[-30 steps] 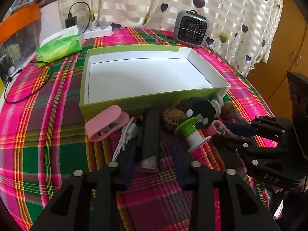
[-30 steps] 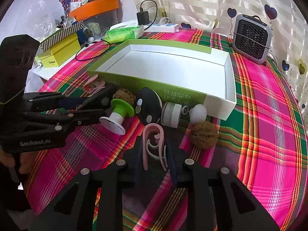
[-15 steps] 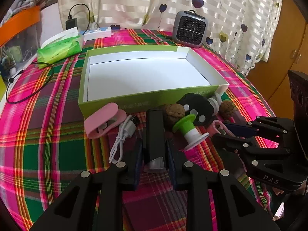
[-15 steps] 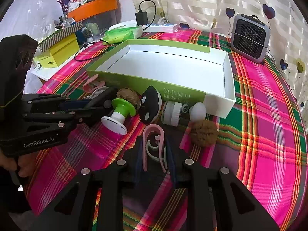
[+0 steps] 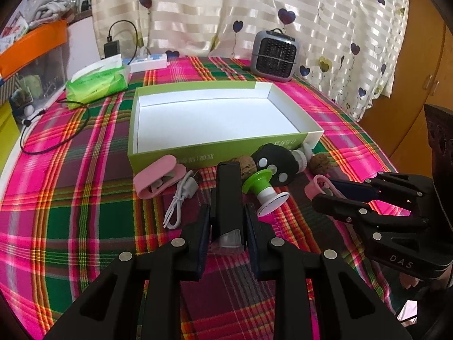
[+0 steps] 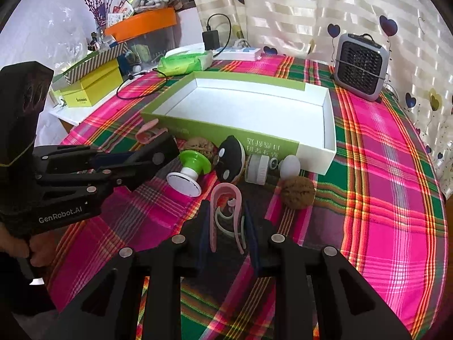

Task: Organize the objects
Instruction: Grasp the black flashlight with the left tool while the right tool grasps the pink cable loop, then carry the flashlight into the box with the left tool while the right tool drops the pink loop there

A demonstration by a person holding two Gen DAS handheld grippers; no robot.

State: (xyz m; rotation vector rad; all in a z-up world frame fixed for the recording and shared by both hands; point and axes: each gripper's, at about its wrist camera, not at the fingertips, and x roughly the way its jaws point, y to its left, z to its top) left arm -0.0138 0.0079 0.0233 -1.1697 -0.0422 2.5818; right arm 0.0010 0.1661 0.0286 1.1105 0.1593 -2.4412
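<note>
An empty green box with a white inside [image 5: 215, 119] [image 6: 254, 107] sits mid-table. My left gripper [image 5: 228, 226] is shut on a long black bar [image 5: 228, 195], held just above the cloth in front of the box. My right gripper [image 6: 226, 226] is shut on a pink clip [image 6: 226, 212] near the cloth. Between them lie a green and white spool [image 5: 266, 192] [image 6: 192, 172], a black spotted piece [image 5: 276, 163] [image 6: 230, 158], two walnuts [image 5: 320, 163] [image 6: 298, 192], a white roller [image 6: 257, 168], a pink case [image 5: 158, 180] and a white cable [image 5: 181, 198].
A grey mini heater [image 5: 274, 56] [image 6: 359, 66] stands behind the box. A green tissue pack [image 5: 97, 82], a power strip with charger [image 5: 147, 59] and a black cord [image 5: 53, 130] lie at the back left. Yellow boxes [image 6: 87, 90] sit off the table's left edge.
My left gripper closed on the black bar and lifted it slightly. My right gripper stayed shut on the pink clip and hardly moved.
</note>
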